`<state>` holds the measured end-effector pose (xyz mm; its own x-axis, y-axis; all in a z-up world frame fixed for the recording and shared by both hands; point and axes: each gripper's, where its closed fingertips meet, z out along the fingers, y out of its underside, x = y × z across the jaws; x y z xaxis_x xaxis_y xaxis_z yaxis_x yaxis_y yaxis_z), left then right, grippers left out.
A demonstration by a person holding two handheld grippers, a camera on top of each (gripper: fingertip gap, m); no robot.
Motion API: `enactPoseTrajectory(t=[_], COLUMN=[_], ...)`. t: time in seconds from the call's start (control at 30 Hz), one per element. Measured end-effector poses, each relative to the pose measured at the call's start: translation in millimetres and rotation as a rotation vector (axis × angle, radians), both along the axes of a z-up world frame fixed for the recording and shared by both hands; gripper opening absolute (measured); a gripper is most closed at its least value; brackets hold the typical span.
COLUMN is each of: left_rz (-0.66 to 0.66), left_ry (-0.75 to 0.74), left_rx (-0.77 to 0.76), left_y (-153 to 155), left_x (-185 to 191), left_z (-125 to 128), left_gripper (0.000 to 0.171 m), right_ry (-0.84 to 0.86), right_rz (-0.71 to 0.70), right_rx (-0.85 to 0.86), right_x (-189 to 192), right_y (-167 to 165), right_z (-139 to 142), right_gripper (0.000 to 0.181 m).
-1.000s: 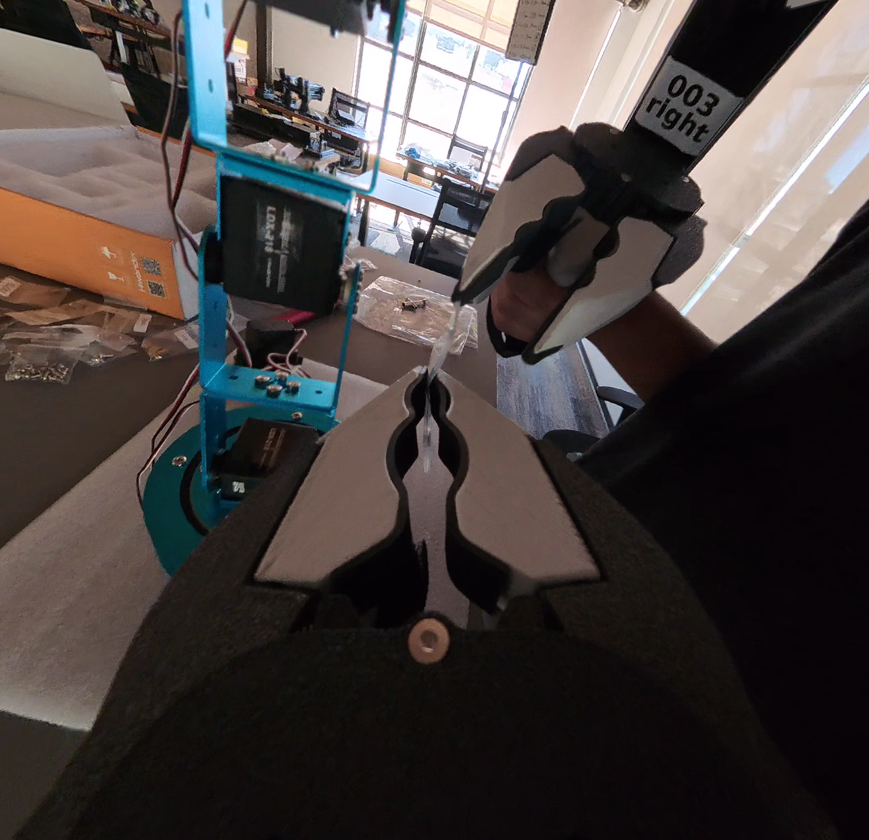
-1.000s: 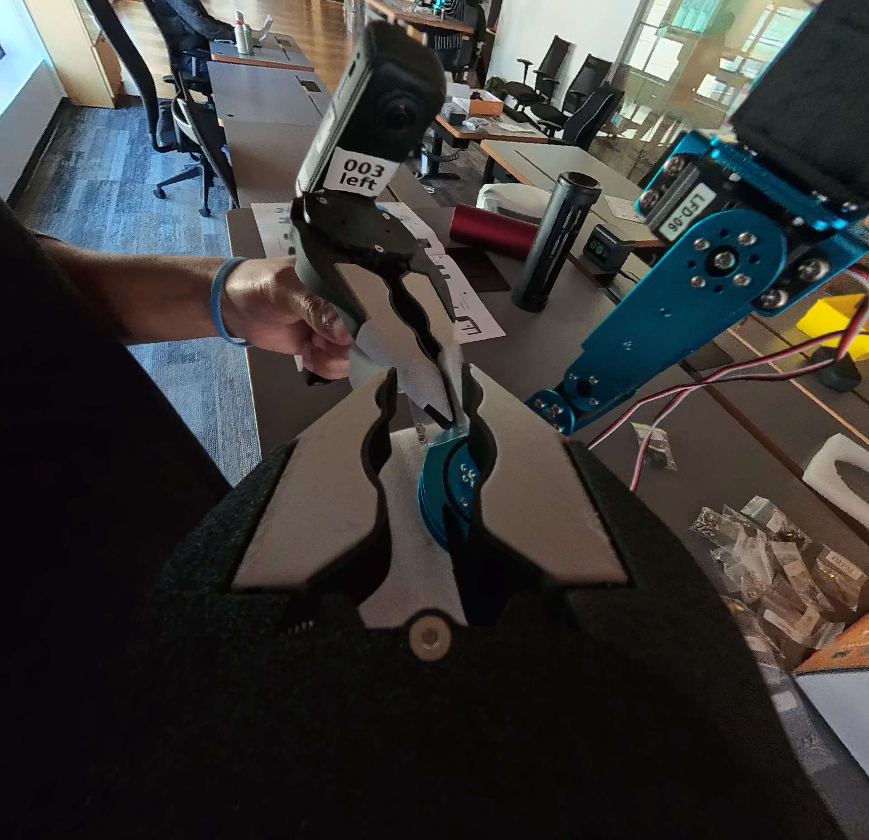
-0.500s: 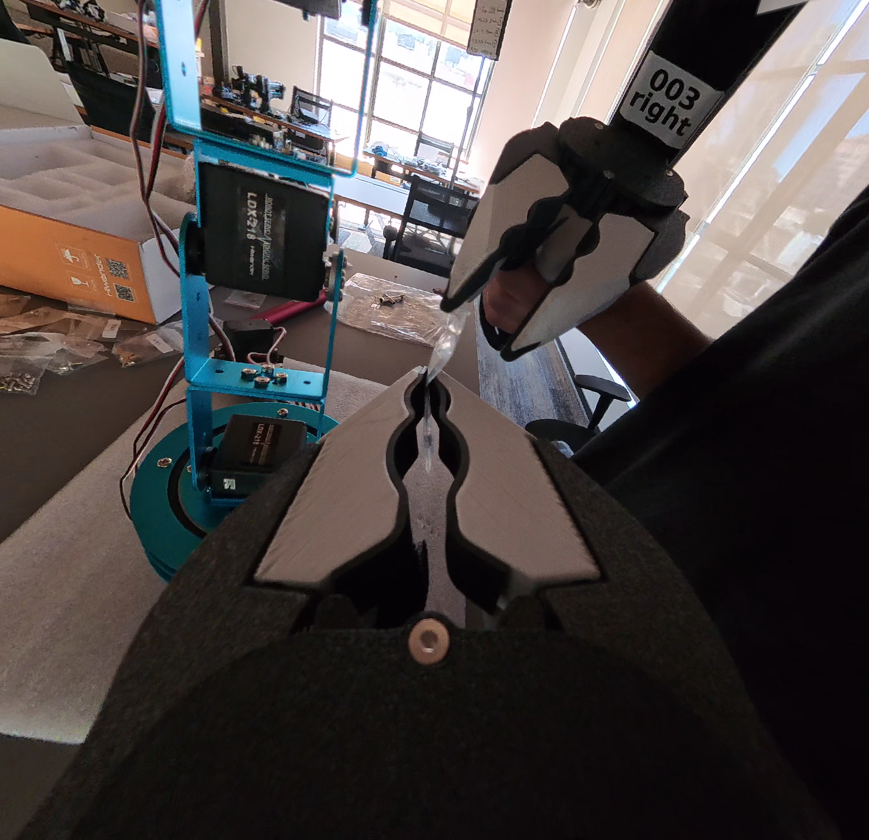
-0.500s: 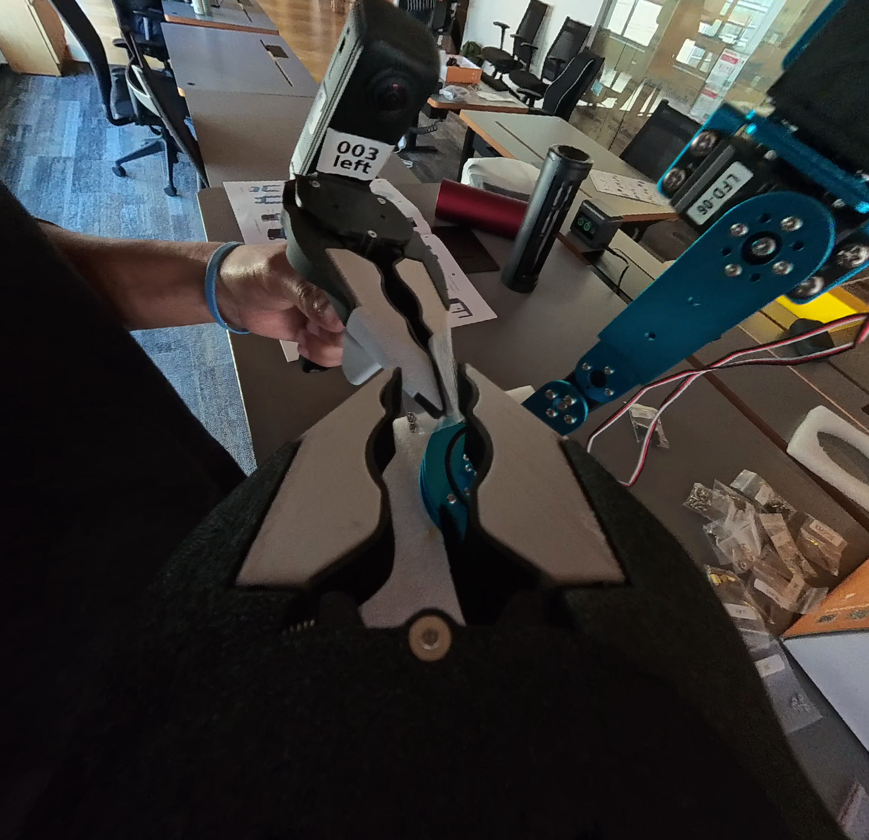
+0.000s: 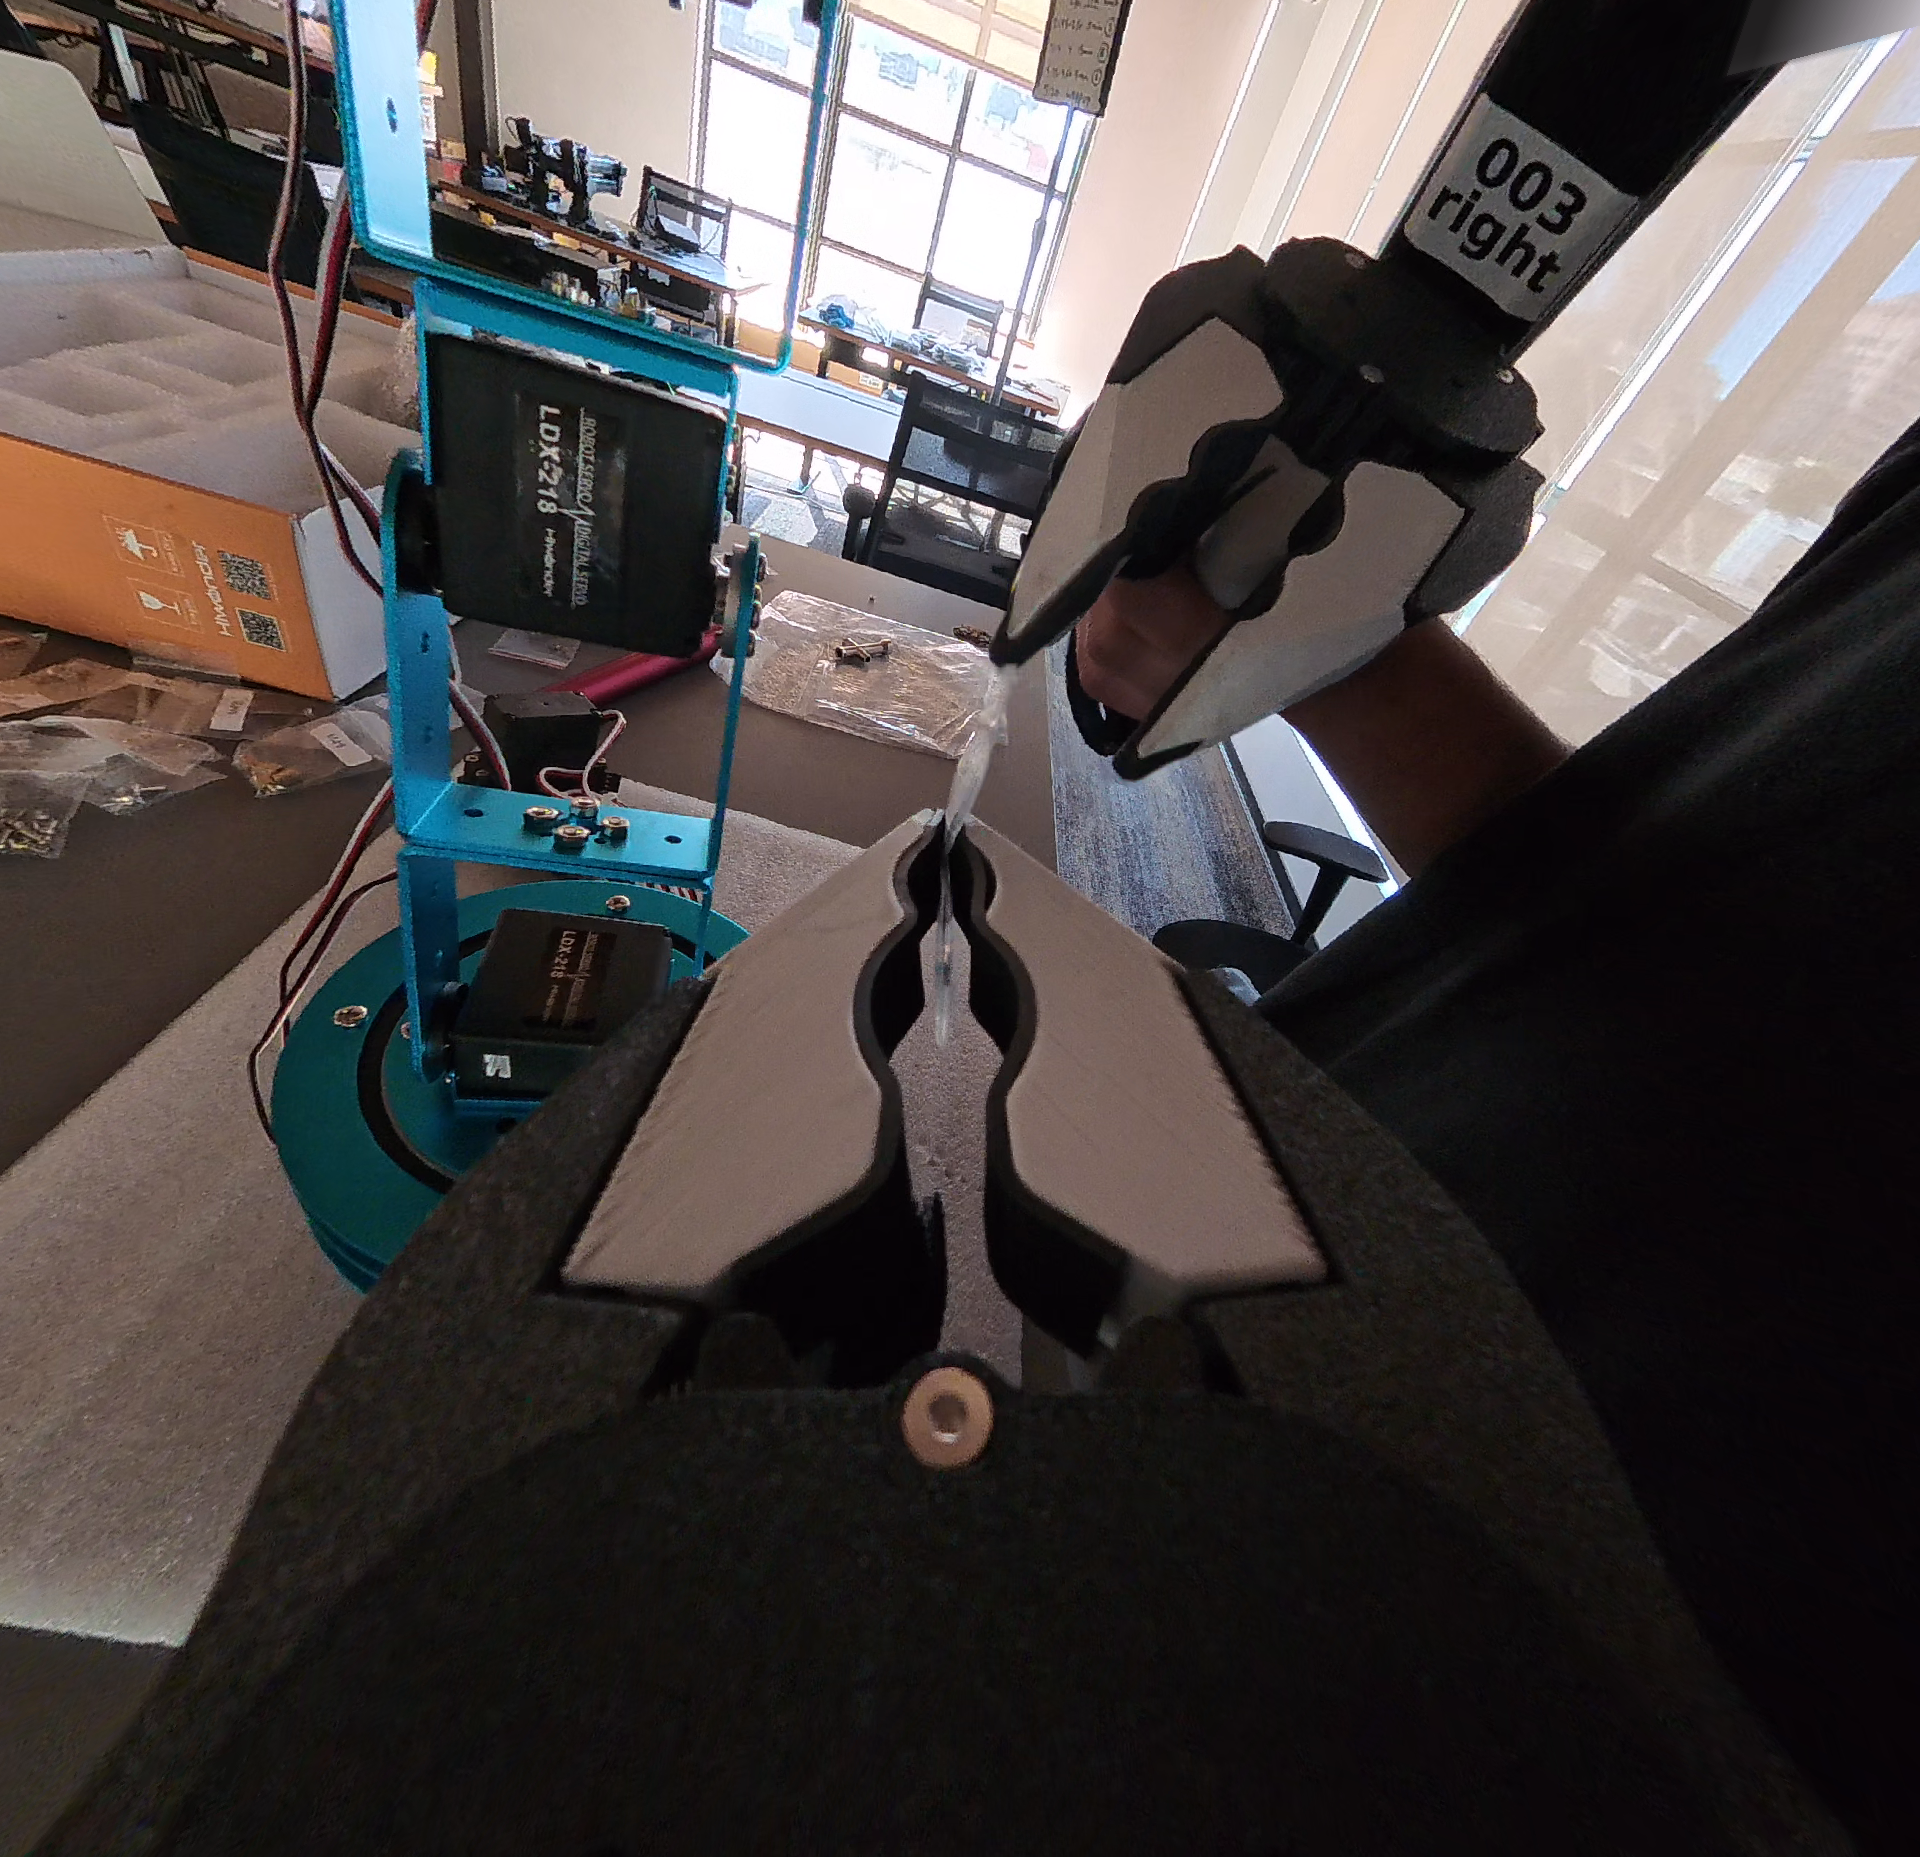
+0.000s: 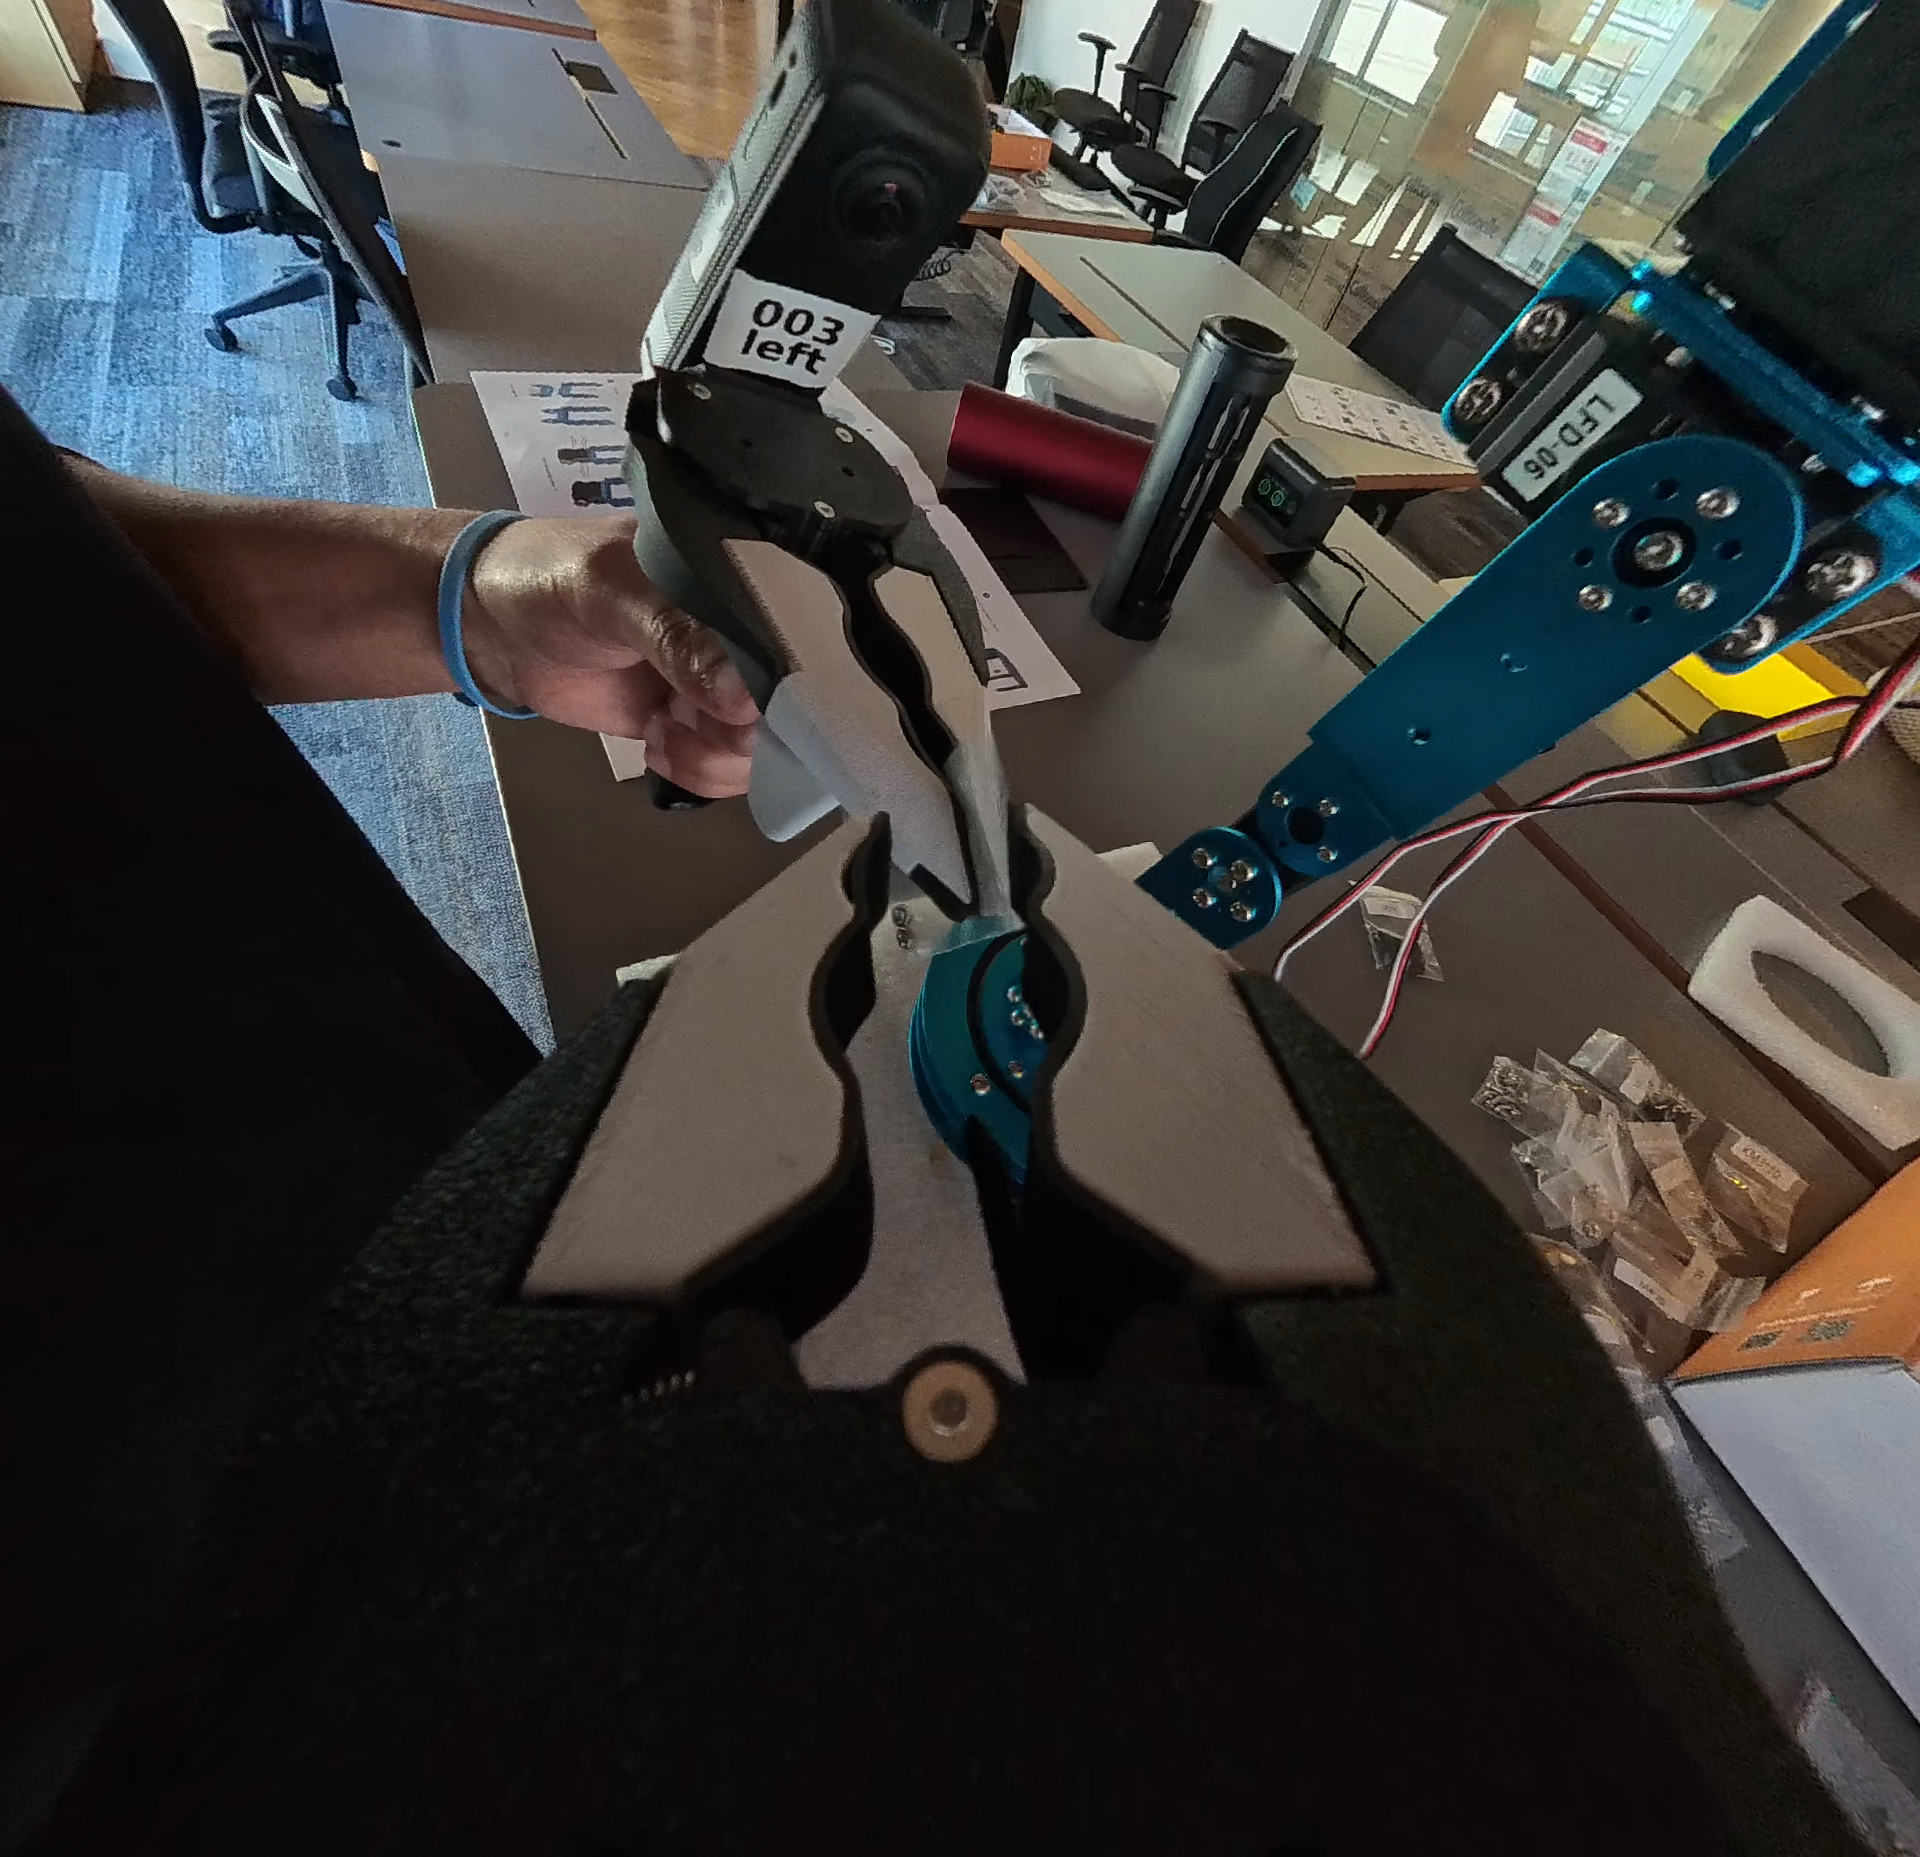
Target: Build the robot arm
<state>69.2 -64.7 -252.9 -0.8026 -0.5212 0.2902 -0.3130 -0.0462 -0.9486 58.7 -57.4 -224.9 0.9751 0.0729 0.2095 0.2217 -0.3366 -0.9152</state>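
The left gripper (image 5: 943, 851) has its fingers pressed together on a small clear plastic bag (image 5: 971, 758), seen edge-on, which rises out of the tips just right of the blue robot arm (image 5: 566, 602). The right gripper (image 5: 1060, 706), above and right of that arm, has its fingers parted; 1 fingertip touches the bag's upper edge, the other stands clear. In the right wrist view the bag (image 6: 987, 820) lies against 1 finger (image 6: 1153, 1080) of the right gripper (image 6: 956, 851), held by the left gripper (image 6: 961, 872). The arm's round blue base (image 5: 332, 1111) sits on a grey foam pad (image 5: 135, 1288) on the worktop (image 5: 114, 955). Left of the arm lie an orange box (image 5: 145, 560) and small bags of hardware (image 5: 135, 758); behind it lies another clear bag of screws (image 5: 862, 675).
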Motion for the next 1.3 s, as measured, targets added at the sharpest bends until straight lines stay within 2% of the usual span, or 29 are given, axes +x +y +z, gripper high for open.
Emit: enactPoseTrajectory(t=[0.57,0.67,0.83,1.0,1.3], left_rz=[-0.004,-0.002,-0.015,-0.059,-0.078], left_ry=[-0.004,-0.011,-0.059,-0.089,-0.092], left_rx=[0.021,0.035,0.098,0.135,0.141], left_y=[0.3,1.0,-1.7,-10.1,-14.0], left_x=[-1.4,-1.5,-6.0,-15.1,-17.2], left_z=[1.1,0.7,-2.7,-3.2,-3.3], left_gripper=[0.0,0.0,0.0,0.0,0.0], right_ry=[-0.003,0.023,0.166,0.248,0.243], right_rz=[0.024,0.036,0.066,0.093,0.088], right_rx=[-0.031,-0.005,0.083,0.038,0.023], right_x=[-1.9,-2.7,1.4,2.4,3.3], right_y=[2.0,-0.4,-8.5,-10.6,-11.9], right_z=[-5.7,1.9,23.5,11.4,2.1], right_gripper=[0.022,0.022,0.022,0.022,0.022])
